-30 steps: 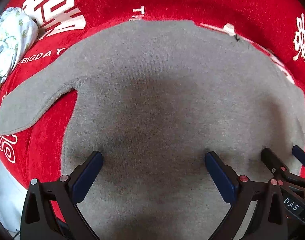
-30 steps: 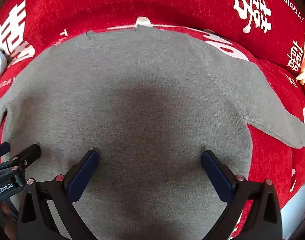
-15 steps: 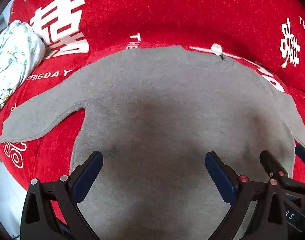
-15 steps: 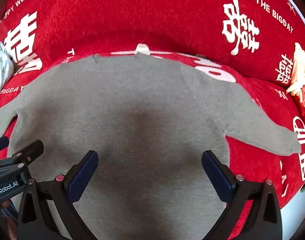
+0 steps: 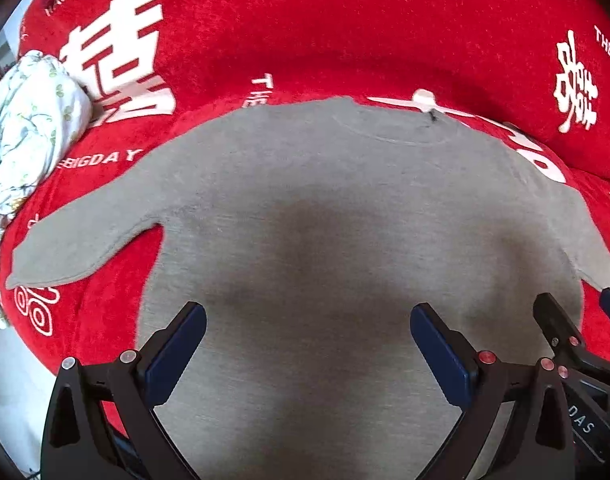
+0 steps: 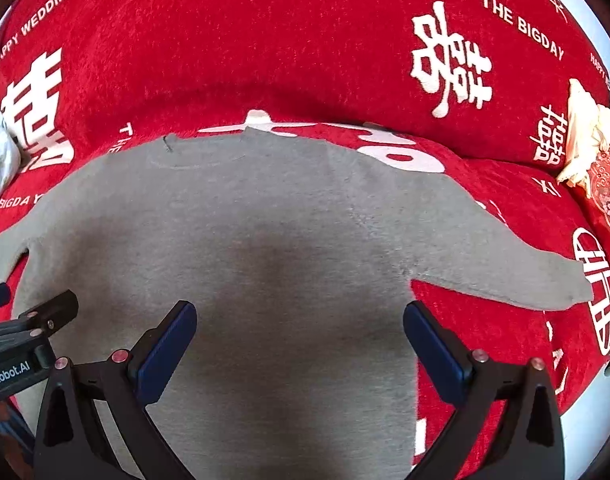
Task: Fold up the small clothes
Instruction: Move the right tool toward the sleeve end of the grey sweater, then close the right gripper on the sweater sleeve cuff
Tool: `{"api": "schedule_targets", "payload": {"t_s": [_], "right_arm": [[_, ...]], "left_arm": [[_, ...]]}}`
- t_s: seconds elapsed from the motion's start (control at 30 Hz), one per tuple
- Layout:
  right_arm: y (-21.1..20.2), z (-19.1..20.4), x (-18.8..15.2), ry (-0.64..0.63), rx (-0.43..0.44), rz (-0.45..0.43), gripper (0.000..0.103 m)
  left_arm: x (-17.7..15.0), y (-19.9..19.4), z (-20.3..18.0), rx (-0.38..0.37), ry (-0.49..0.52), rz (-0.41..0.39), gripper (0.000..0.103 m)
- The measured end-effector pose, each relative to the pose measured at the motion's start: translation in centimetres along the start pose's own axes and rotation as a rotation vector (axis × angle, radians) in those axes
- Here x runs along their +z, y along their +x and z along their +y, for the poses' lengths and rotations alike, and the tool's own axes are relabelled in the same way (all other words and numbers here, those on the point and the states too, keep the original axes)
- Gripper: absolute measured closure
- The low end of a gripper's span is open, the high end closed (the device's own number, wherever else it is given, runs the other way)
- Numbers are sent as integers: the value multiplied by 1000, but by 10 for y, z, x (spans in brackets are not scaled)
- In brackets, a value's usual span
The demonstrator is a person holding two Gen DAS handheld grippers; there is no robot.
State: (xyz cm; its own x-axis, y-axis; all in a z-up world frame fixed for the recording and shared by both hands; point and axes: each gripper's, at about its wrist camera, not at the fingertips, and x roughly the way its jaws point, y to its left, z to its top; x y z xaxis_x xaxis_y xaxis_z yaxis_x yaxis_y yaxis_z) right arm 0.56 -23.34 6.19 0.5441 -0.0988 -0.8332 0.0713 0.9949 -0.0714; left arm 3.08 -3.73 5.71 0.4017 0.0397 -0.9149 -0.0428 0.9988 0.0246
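Grey sweater (image 5: 325, 248) one, flat; grippers two, left gripper (image 5: 307, 332), right gripper (image 6: 299, 330), both spread

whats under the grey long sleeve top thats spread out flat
The grey knit long-sleeve top lies on a red plush cover with white lettering, which shows all around it. Part of a white character disappears under the shoulder; anything else beneath is covered.

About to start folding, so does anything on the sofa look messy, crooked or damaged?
Nothing stands out. The grey sweater lies flat on the red cover, both sleeves spread out, with no visible tears or stains. Both grippers are open above its lower part.
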Motion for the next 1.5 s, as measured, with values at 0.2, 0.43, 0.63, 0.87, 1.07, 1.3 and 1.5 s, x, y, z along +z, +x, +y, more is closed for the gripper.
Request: {"api": "schedule_targets", "payload": {"t_s": [0.2, 0.43, 0.63, 0.87, 1.07, 1.3, 1.5], "right_arm": [[1, -20, 3, 43, 3, -5, 0], [2, -48, 2, 87, -6, -11, 0], [2, -70, 0, 111, -18, -13, 0], [1, -94, 0, 142, -37, -21, 0], [7, -113, -2, 159, -61, -16, 0], [11, -144, -7, 213, -90, -7, 0], [13, -173, -9, 260, -119, 0, 0]], "left_arm": [[5, -3, -19, 19, 18, 8, 0], [9, -9, -46, 8, 51, -10, 0], [9, -13, -72, 19, 91, -35, 0], [8, -14, -90, 22, 110, -45, 0], [10, -14, -102, 21, 124, -52, 0], [10, -12, -119, 22, 153, -55, 0], [9, -9, -134, 24, 173, -55, 0]]}}
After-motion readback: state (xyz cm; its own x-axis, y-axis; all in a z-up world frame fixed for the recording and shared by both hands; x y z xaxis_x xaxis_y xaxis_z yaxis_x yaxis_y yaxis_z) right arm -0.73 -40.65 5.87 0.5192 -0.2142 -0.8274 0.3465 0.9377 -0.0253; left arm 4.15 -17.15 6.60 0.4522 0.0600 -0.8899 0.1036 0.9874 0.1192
